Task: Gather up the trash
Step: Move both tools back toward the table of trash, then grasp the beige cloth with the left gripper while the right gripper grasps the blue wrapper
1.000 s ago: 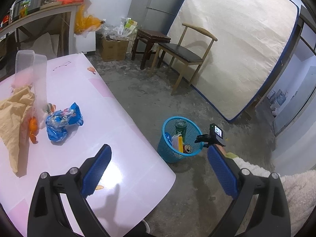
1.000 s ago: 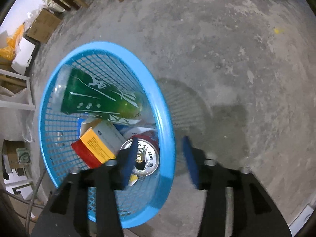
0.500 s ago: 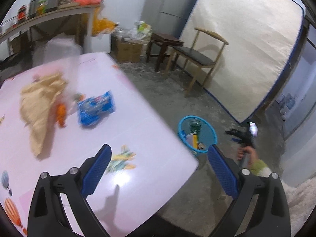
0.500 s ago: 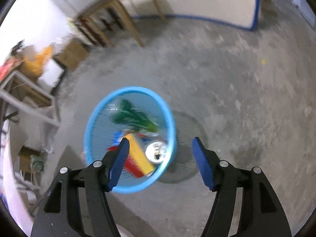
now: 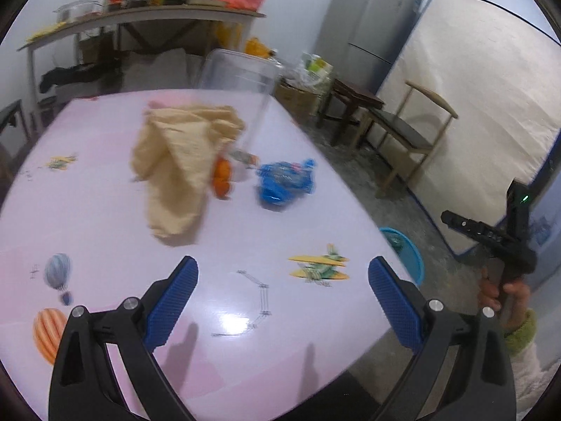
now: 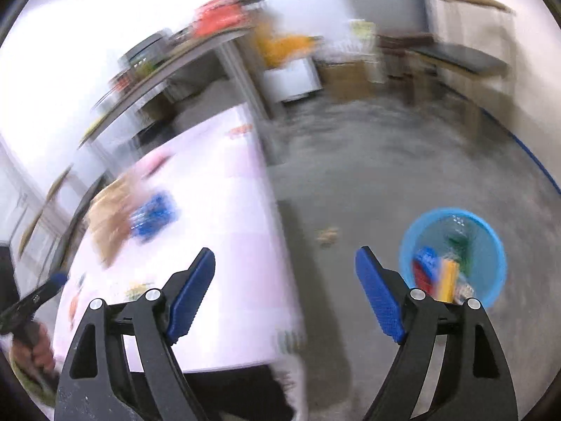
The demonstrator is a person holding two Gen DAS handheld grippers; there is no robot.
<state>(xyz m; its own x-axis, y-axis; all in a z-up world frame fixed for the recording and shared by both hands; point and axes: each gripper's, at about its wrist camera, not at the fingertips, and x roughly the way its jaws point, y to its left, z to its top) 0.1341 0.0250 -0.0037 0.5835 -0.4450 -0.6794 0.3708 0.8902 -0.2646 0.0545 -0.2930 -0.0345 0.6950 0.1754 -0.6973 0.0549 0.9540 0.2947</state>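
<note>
Both hand-held grippers were empty: the left hand-held gripper (image 5: 282,300) gaped wide over the counter (image 5: 245,333), the right hand-held gripper (image 6: 284,282) was opening. Right, the floor basket (image 6: 498,245) held trash; a blue wrapper (image 5: 284,183) lay farther off.

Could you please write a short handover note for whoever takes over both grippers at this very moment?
Left gripper: open, empty, over the pink table.
Right gripper: empty, jaws opening, above the table's edge and the floor.
Round blue mesh basket stands on the floor beside the table and already holds a green bottle, a can and cartons.
Left on the table: crumpled blue plastic wrapper, small orange item beside the beige cloth, and a clear plastic container.
Likely next: the blue wrapper.
</note>
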